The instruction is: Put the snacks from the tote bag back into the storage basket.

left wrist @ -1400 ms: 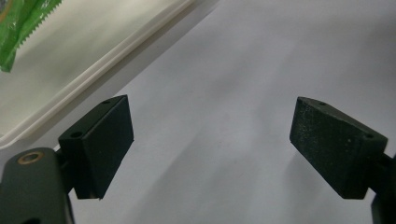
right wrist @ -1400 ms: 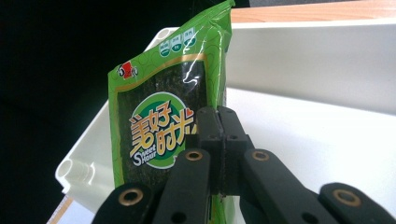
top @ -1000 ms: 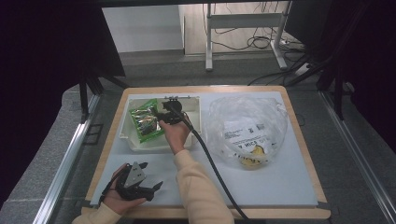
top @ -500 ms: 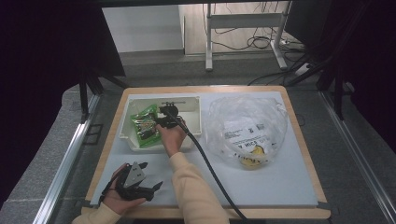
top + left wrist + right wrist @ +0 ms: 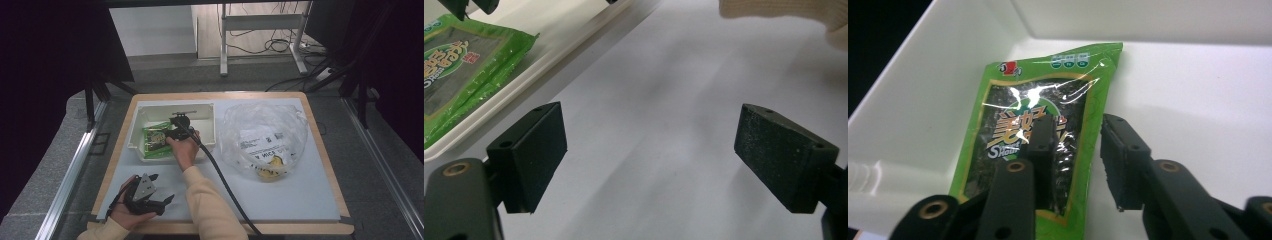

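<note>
On the desk, my right hand-held gripper hangs over the white tray, jaws narrowly apart astride the green packet's right edge, lengthwise.

The right gripper hangs over the white tray, jaws slightly parted — the left gripper rests near it, jaws wide.
</note>
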Motion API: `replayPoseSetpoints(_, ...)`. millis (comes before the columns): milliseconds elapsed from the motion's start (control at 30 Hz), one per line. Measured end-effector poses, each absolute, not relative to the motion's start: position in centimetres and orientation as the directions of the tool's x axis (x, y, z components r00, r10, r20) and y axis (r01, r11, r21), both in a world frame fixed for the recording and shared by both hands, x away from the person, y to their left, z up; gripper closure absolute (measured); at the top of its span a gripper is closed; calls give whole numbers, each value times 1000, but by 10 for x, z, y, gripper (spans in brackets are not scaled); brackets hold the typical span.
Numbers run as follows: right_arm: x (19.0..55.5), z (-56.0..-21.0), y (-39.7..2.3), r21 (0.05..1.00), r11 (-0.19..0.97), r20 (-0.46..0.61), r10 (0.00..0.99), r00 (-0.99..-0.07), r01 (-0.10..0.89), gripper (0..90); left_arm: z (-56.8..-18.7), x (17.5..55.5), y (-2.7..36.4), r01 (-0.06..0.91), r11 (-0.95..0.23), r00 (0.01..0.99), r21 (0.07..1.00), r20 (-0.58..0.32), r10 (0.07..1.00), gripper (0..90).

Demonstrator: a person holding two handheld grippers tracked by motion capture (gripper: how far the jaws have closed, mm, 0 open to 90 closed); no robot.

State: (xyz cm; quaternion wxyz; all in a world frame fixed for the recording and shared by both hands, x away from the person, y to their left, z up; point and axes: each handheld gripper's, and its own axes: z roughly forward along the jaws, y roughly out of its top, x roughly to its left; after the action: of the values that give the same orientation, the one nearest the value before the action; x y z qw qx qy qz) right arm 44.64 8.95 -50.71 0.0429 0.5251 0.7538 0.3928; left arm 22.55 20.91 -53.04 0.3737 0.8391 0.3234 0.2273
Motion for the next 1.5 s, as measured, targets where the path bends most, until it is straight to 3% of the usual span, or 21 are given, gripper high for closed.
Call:
replayPoseSetpoints(200, 445, -503, 85, 647, 143, 358, 810, -464, 749, 583, -530, 226, 210, 373, -509, 686, 776, 139, 715, 134)
replayPoseSetpoints(467, 438, -490, 83, 697, 186, 351, 753, -556, 692, 493, -531, 226, 210, 374, -509, 684, 775, 140, 716, 134)
replayPoseSetpoints(733, 420, -470, 74, 727, 309, 252, 710, -657, 613, 435, -531, 226, 210, 380, -512, 683, 770, 139, 717, 132)
replayPoseSetpoints(1100, 396, -448, 46, 773, 389, 196, 604, -772, 501, 391, -530, 227, 214, 398, -472, 662, 787, 110, 742, 124)
replayPoseSetpoints(1500, 358, -433, -7, 824, 396, 115, 584, -804, 405, 397, -530, 229, 215, 401, -481, 655, 779, 124, 746, 126)
